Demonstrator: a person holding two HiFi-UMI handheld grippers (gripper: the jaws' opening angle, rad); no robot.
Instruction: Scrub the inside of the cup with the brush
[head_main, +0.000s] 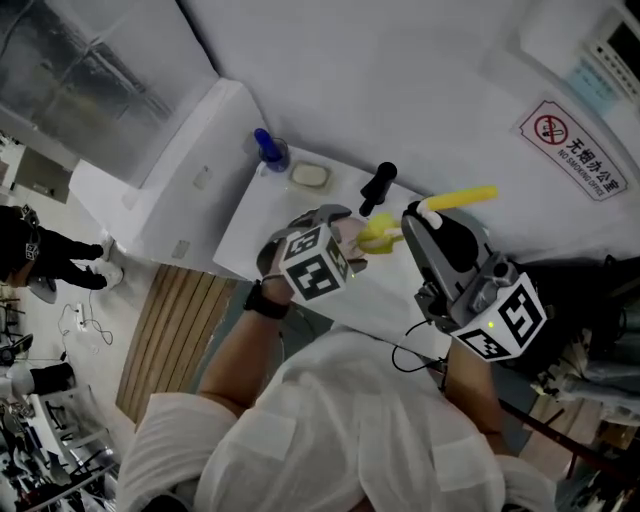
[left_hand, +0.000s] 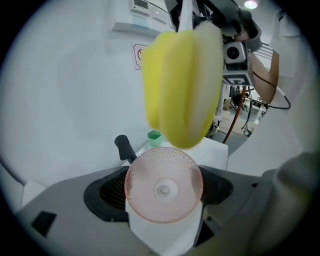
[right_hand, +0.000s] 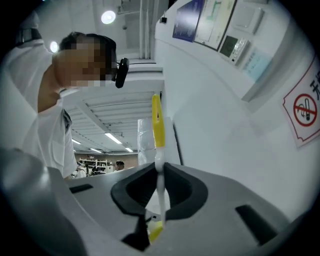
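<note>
Left gripper (head_main: 343, 232) jaws clamped on pink cup (left_hand: 164, 187), held over white counter (head_main: 262, 225); right gripper (head_main: 425, 215) jaws pinch brush (right_hand: 158, 125) handle, its yellow sponge head (left_hand: 182, 75) just beside cup rim

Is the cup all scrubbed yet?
Not yet. Done: the left gripper has its fingers shut on the pink cup, and the right gripper holds the brush by its handle. In hand: the yellow sponge head hangs right by the cup, seemingly not inside. Left: pushing it in and scrubbing.
</note>
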